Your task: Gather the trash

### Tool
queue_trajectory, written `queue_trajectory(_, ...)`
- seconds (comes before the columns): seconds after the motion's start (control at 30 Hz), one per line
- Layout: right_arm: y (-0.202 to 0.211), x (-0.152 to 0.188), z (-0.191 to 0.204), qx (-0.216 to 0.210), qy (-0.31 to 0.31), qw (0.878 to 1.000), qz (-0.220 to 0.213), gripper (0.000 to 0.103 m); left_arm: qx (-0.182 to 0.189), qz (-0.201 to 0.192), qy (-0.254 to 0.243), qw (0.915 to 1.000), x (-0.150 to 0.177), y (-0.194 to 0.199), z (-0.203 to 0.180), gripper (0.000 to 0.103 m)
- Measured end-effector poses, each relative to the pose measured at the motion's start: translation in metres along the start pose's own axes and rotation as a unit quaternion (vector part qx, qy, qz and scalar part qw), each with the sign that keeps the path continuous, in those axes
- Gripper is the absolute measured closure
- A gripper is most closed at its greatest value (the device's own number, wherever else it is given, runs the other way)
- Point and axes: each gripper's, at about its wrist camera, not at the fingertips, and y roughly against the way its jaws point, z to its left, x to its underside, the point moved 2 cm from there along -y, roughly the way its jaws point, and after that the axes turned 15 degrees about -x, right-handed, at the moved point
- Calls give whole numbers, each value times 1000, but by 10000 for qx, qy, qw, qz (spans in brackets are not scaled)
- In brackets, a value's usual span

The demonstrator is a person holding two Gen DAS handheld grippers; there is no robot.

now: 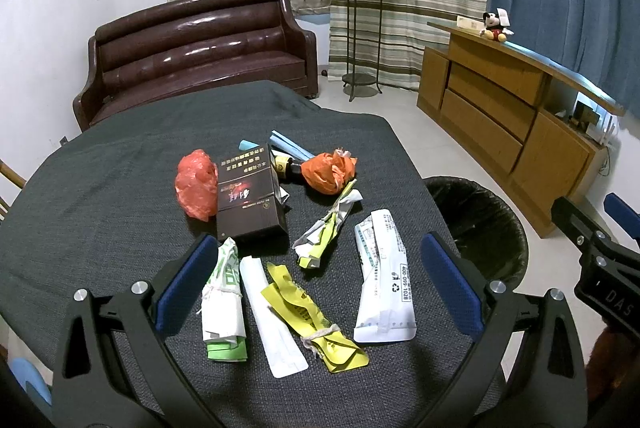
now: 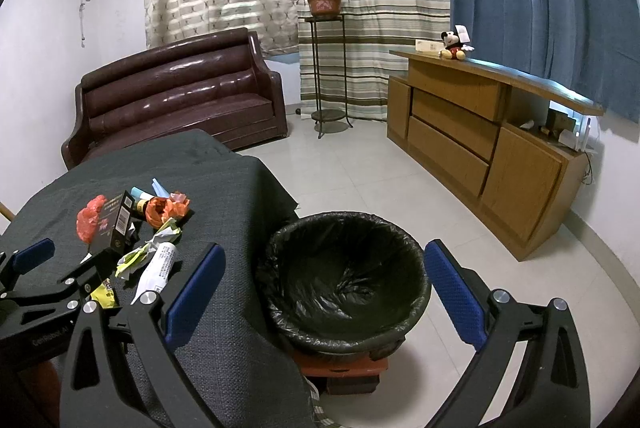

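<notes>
Left gripper spread wide above table trash, right gripper wide, empty, over bin

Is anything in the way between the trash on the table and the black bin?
Nothing visible. The bin stands open right beside the table edge, below the trash pile, and looks empty.

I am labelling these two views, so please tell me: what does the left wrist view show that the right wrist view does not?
Only the left wrist view shows the green-printed wrapper and the long white sachet lying between the open left gripper. Only the right wrist view shows the inside of the black-lined bin, which looks empty, below the open right gripper. Both show the dark box, orange bag and printed white pouch.
</notes>
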Motion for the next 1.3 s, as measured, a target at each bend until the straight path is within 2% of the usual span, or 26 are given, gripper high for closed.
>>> queue_trajectory(0.6, 0, -1, 0, -16, -26, 10000, 20, 6, 2, 29, -12, 10000, -1, 0, -3, 4)
queue_trajectory(1.13, -2, -1, -6, -16, -37, 10000, 43, 6, 31, 108, -27, 9999, 15, -9, -3, 4)
queue_trajectory(1.3, -4, 4, -5, -15, -31, 10000, 55, 6, 28, 158, -80, 9998, 29, -9, 8, 5)
